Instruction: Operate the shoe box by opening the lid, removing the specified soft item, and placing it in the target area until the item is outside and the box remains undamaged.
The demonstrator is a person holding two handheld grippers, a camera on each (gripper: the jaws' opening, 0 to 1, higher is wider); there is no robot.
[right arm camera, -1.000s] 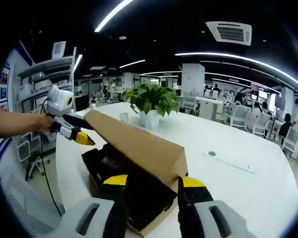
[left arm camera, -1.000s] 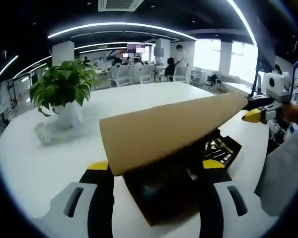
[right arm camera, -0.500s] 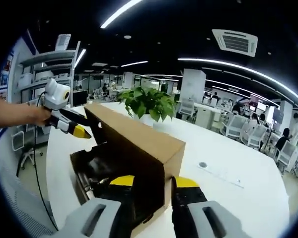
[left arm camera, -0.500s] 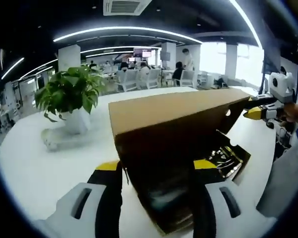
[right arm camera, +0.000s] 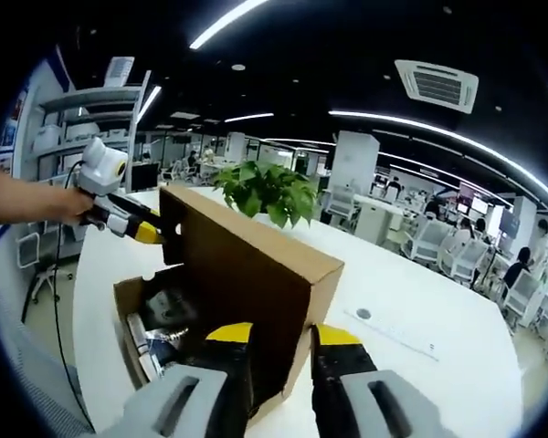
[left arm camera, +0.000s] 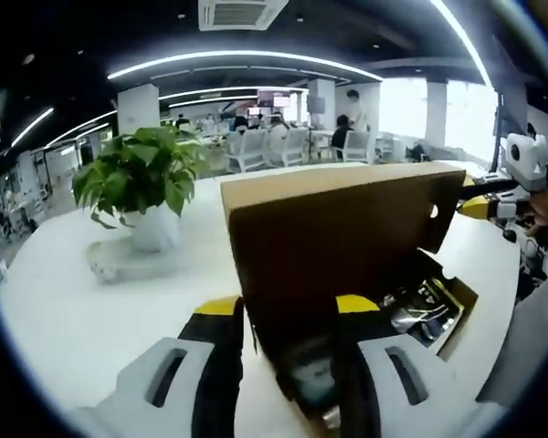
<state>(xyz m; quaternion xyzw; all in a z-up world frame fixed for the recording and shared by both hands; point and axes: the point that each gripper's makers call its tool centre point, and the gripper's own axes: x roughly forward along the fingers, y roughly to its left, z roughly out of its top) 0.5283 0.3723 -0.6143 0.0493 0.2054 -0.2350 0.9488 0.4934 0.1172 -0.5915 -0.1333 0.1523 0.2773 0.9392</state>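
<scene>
A potted plant [left arm camera: 142, 187] stands on the white table [left arm camera: 91, 310].

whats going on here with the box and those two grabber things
A person is opening a cardboard shoe box on a white table with two hand-held tongs. The left tongs and right tongs each grip an end of the lid, raised about upright. Dark contents show inside, nothing removed yet.
</scene>
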